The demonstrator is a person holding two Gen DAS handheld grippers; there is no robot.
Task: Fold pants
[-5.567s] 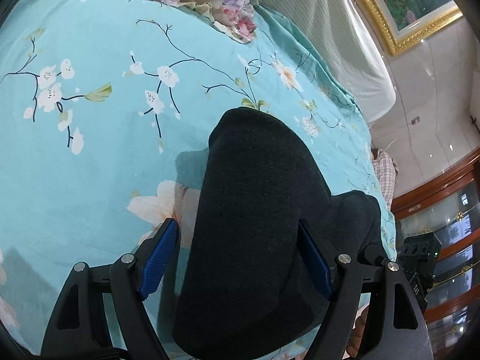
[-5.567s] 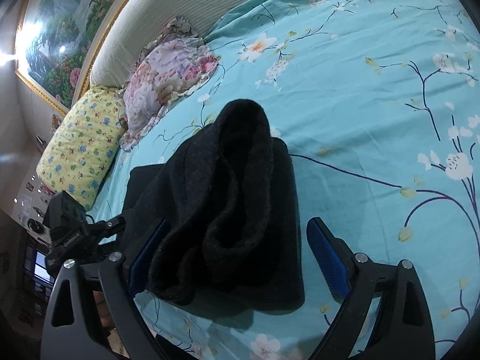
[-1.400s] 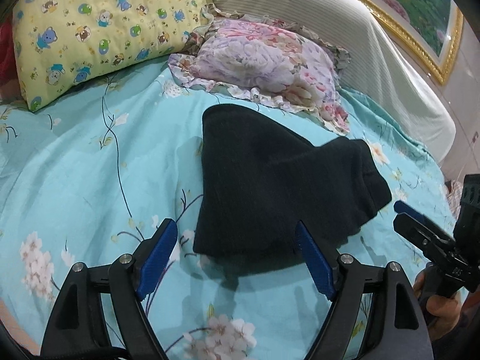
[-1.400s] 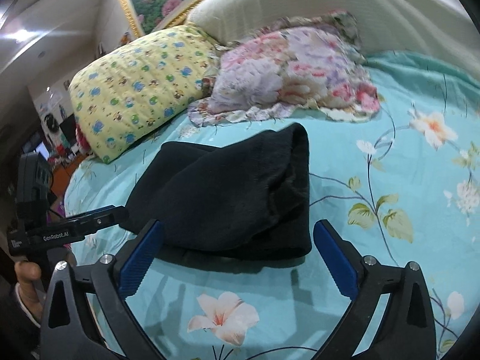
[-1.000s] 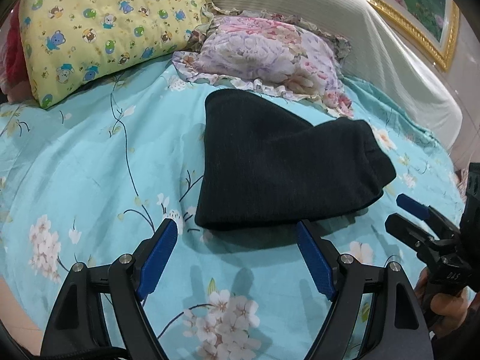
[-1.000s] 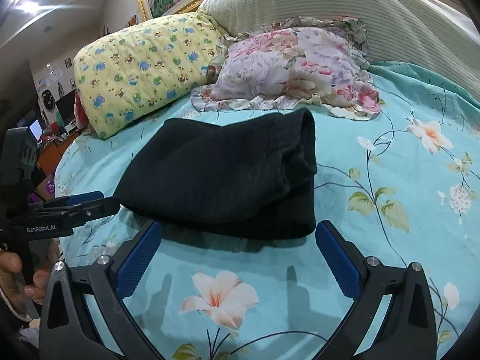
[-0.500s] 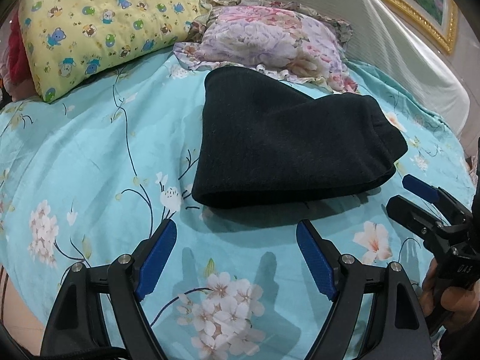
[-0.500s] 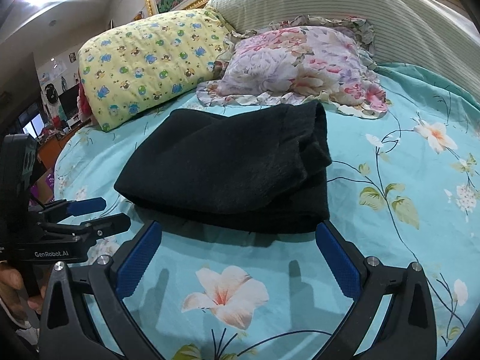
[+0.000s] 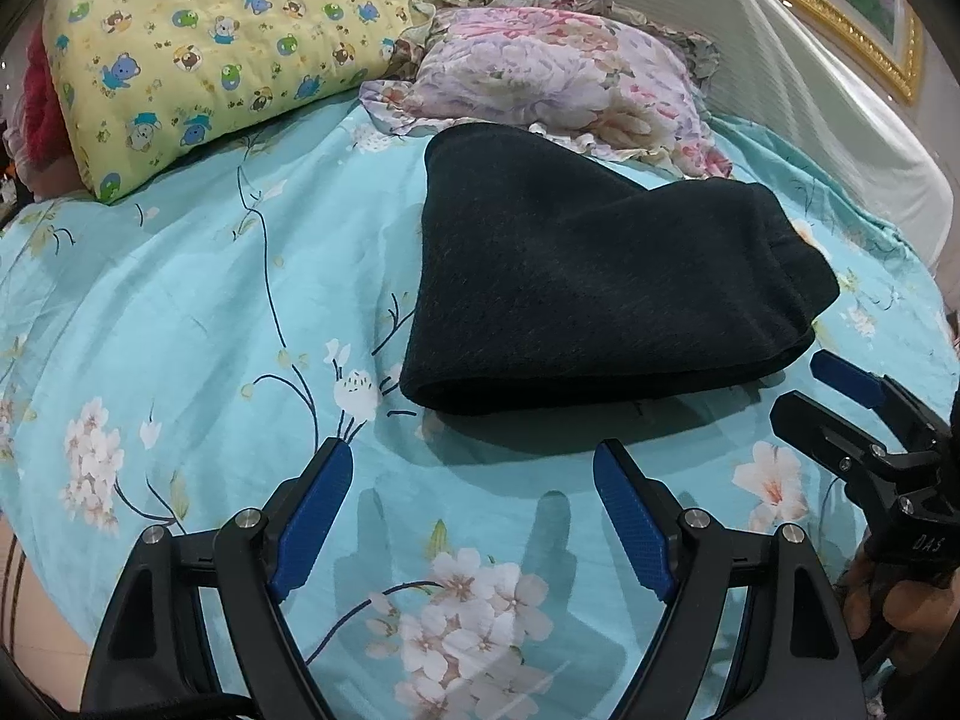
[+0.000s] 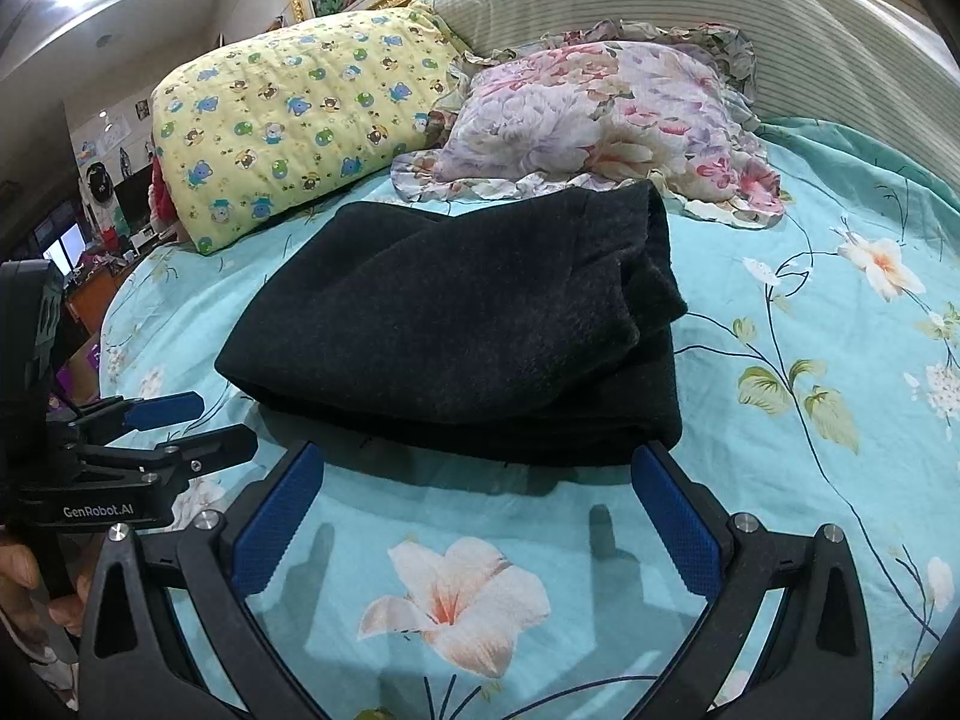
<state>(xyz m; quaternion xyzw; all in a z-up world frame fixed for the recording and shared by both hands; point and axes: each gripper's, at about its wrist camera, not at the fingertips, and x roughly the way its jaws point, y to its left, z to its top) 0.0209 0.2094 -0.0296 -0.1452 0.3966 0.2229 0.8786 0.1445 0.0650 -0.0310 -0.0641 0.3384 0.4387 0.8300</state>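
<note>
Black knit pants [image 9: 576, 276] lie folded: soft, limp, best pinched at a thick edge; left gripper [image 9: 474, 516] and right gripper [image 10: 474, 522] both spread, empty.

Yellow pillow [image 9: 204, 42] edge cropped

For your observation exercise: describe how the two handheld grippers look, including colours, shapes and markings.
Both the left gripper and right gripper have black angular frames, silver screws and textured blue finger pads. The left gripper's body reads "GenRobot.AI" in white.
</note>
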